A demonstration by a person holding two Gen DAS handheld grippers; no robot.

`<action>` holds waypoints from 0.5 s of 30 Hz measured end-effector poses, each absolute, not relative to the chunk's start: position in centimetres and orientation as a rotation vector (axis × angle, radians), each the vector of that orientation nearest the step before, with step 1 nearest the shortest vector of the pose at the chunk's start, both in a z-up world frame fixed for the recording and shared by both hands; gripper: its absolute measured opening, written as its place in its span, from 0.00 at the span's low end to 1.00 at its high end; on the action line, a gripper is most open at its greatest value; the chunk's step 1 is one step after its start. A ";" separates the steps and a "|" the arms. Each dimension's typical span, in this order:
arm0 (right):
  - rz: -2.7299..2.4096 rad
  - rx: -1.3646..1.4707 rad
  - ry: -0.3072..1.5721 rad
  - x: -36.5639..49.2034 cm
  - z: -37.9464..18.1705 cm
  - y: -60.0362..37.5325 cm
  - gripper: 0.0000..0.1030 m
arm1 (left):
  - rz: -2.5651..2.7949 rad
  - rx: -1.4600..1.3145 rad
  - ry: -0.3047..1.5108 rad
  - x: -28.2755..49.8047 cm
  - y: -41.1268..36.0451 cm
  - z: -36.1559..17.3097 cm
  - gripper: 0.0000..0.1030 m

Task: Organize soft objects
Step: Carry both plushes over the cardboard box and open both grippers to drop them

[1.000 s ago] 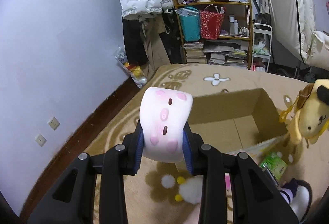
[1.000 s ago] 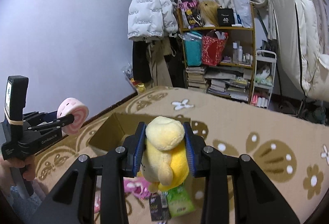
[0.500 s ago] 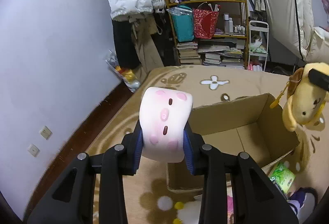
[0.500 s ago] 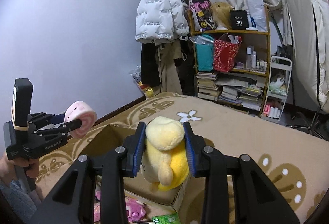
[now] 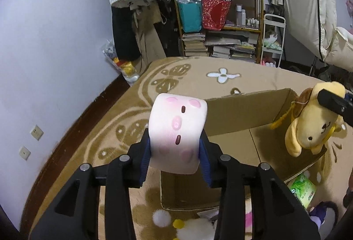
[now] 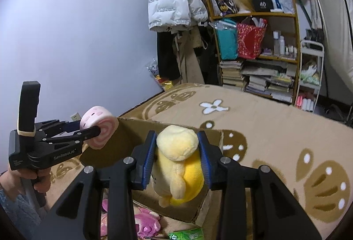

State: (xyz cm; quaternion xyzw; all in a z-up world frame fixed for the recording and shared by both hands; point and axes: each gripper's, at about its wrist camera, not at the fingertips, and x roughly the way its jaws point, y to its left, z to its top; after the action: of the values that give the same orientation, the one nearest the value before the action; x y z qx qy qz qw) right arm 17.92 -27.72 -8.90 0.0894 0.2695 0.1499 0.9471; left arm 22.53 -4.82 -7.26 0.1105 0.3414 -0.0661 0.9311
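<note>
Above the open cardboard box (image 5: pixel 240 112) | left gripper (image 5: pixel 176 149) clamps pink roll plush (image 5: pixel 177 132) — right gripper (image 6: pixel 177 158) clamps yellow dog plush (image 6: pixel 178 162) | both poised, likely for dropping in

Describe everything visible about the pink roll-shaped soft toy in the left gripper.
The pink roll toy is a soft, squashy-looking cylinder, white with pink blotches, two dark dash eyes and a pink oval nose; its end shows a pink-and-white swirl in the right wrist view. The left gripper has its blue-padded jaws shut on its sides, holding it in the air over the near edge of the open cardboard box. Nothing else touches it.
</note>
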 end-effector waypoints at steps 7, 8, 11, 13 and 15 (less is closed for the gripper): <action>0.301 0.195 0.574 17.9 -9.6 -27.9 0.48 | -0.126 0.209 0.701 22.3 -4.7 -7.6 0.61; 0.298 0.197 0.575 17.9 -9.6 -27.9 0.53 | -0.129 0.200 0.691 22.2 -4.7 -7.4 0.62; 0.289 0.198 0.585 17.7 -9.7 -27.9 0.66 | -0.130 0.195 0.684 22.0 -4.7 -7.2 0.73; 0.280 0.200 0.589 17.6 -9.7 -27.9 0.80 | -0.121 0.205 0.677 21.9 -4.8 -7.1 0.77; 0.277 0.205 0.588 17.3 -9.7 -27.9 0.91 | -0.109 0.203 0.675 21.7 -4.7 -7.0 0.83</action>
State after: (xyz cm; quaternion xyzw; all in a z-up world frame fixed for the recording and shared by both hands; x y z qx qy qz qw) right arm 17.26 -27.94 -9.71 0.1007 0.2885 0.1358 0.9424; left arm 21.73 -4.66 -7.01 0.0995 0.3304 -0.0533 0.9371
